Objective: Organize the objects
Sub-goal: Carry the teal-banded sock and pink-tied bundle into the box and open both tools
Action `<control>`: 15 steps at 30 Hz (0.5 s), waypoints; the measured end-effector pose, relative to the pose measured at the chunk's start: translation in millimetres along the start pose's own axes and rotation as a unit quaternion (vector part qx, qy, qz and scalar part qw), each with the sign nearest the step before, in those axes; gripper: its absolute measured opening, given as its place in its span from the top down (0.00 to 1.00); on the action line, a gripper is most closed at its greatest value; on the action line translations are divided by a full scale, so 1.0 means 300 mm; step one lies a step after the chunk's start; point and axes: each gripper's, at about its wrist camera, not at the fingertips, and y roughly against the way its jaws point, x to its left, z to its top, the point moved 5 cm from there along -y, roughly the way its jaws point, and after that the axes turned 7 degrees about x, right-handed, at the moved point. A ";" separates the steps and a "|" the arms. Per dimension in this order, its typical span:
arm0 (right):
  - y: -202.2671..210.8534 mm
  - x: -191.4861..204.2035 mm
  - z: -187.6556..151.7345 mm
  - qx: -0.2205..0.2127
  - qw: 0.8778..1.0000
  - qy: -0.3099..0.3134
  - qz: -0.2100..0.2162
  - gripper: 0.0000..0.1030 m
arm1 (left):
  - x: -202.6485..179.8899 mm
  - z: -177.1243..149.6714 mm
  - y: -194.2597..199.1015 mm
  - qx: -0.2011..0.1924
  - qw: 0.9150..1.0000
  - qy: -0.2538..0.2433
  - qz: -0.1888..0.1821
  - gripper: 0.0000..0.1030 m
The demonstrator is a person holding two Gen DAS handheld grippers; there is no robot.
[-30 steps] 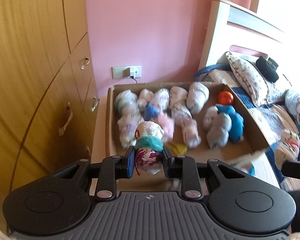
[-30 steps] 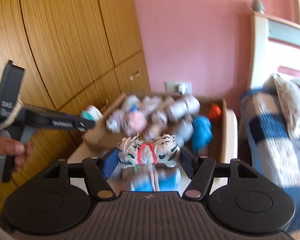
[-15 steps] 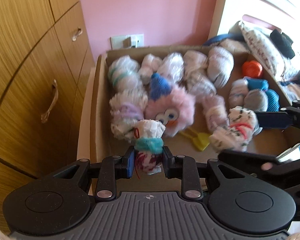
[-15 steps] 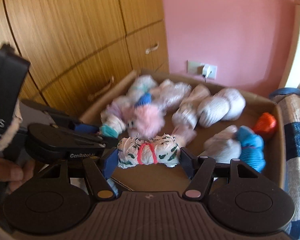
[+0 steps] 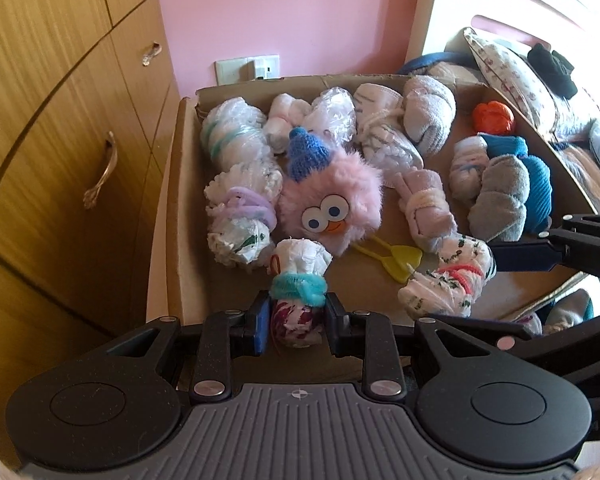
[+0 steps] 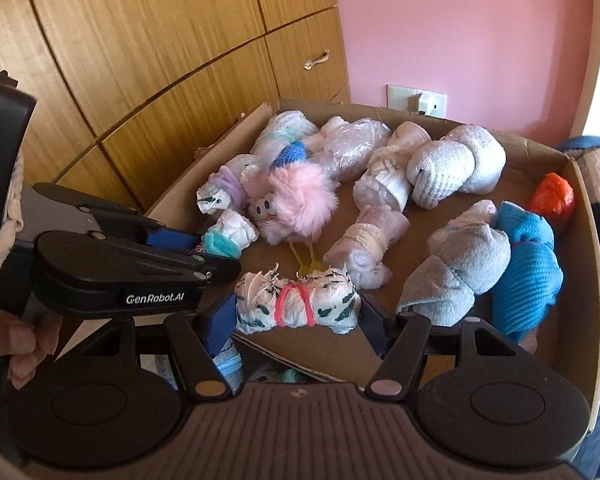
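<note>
The teal-banded bundle (image 5: 298, 300) sits pinched in the left gripper (image 5: 296, 326) over the cardboard box's (image 5: 172, 200) near-left corner; the pink-banded bundle (image 6: 298, 302) is clamped lengthwise by the right gripper (image 6: 298, 320) beside it. With both tools crowded together, they could likely collide, or a release could knock the pink plush toy (image 5: 332, 204)

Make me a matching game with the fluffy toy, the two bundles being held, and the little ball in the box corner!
Things:
1. fluffy toy
2. bundle in the left tool
3. bundle in the right tool
4. crumpled ball

Colours:
A. orange
B. pink band round its middle
C. pink fur, blue knitted hat
D. teal band round its middle

Pairs: 1-C, 2-D, 3-B, 4-A
</note>
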 end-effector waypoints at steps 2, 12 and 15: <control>0.025 0.011 -0.017 -0.001 1.000 -0.004 0.004 0.40 | 0.000 -0.027 0.018 0.003 1.000 -0.001 0.001 0.66; 0.085 0.116 -0.063 -0.008 0.991 0.134 0.001 0.40 | -0.018 -0.101 0.082 0.012 1.000 -0.010 0.016 0.63; 0.072 0.130 -0.021 0.003 0.983 0.182 0.012 0.40 | -0.009 -0.079 0.106 0.006 1.000 -0.003 0.030 0.61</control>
